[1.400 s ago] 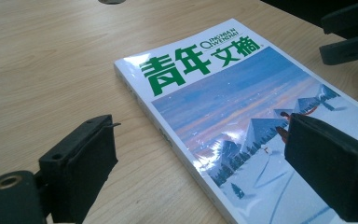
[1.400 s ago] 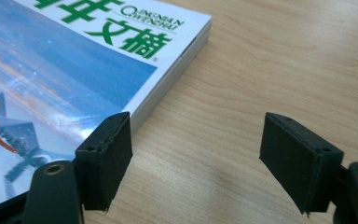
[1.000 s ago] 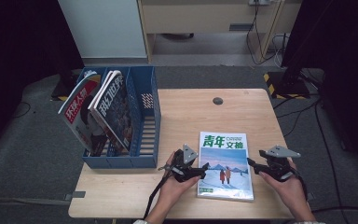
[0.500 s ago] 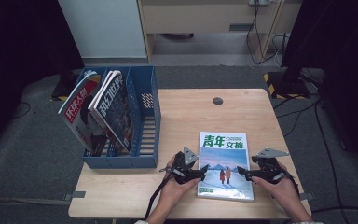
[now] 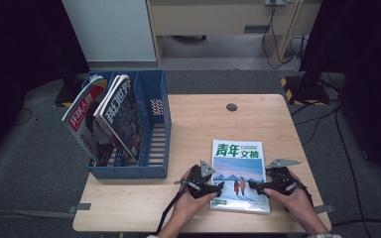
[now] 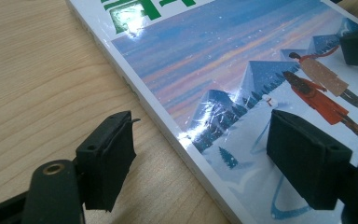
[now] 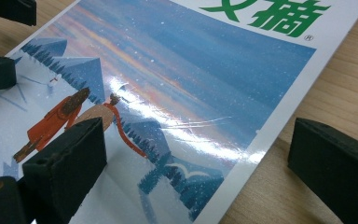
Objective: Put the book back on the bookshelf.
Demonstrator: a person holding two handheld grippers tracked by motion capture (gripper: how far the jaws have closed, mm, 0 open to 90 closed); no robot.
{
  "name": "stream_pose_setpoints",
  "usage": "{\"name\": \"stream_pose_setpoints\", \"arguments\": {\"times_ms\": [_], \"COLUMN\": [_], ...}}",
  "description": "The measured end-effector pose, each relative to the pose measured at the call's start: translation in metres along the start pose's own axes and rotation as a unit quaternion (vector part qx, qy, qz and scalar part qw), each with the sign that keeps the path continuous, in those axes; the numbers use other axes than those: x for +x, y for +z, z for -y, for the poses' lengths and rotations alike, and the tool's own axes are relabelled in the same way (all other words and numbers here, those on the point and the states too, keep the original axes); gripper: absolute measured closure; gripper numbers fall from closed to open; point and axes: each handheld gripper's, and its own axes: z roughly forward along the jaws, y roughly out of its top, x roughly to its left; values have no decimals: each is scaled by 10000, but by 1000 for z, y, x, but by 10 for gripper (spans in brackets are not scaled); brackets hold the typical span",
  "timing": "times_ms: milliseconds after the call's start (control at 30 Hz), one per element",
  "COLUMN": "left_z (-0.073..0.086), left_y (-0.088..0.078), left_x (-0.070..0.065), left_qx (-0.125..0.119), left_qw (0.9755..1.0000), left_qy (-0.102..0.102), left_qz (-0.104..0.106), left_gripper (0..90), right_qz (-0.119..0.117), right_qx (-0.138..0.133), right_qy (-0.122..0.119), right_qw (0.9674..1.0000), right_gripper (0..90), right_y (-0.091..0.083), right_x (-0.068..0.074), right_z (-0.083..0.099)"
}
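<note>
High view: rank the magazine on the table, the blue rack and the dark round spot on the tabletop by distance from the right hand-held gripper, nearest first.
1. Magazine on the table: right at the right hand-held gripper, whose open jaws straddle its right edge.
2. Dark round spot: farther up the table, near the far edge.
3. Blue rack: far left, at the table's left edge.

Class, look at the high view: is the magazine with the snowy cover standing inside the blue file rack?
No: the magazine lies flat on the wooden table, to the right of the blue file rack.
</note>
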Motion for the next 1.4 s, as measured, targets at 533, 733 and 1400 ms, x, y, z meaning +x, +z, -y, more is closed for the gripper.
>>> {"name": "stream_pose_setpoints", "arguments": {"times_ms": [533,733,1400], "left_z": [3,3,3], "left_y": [2,3,5], "left_x": [0,-2,-1], "left_qx": [-43,-66,-66], "left_qw": [9998,9998,9993], "left_qy": [-186,-197,-344], "left_qz": [89,62,145], "left_gripper": [228,228,228], "right_qz": [163,280,246], "right_qx": [-44,-67,-267], "right_qy": [114,247,423], "right_qw": [9998,9993,9984], "right_gripper": [45,56,52], "right_y": [7,13,32], "right_x": [-11,-24,-25], "right_z": [-15,-26,-29]}}
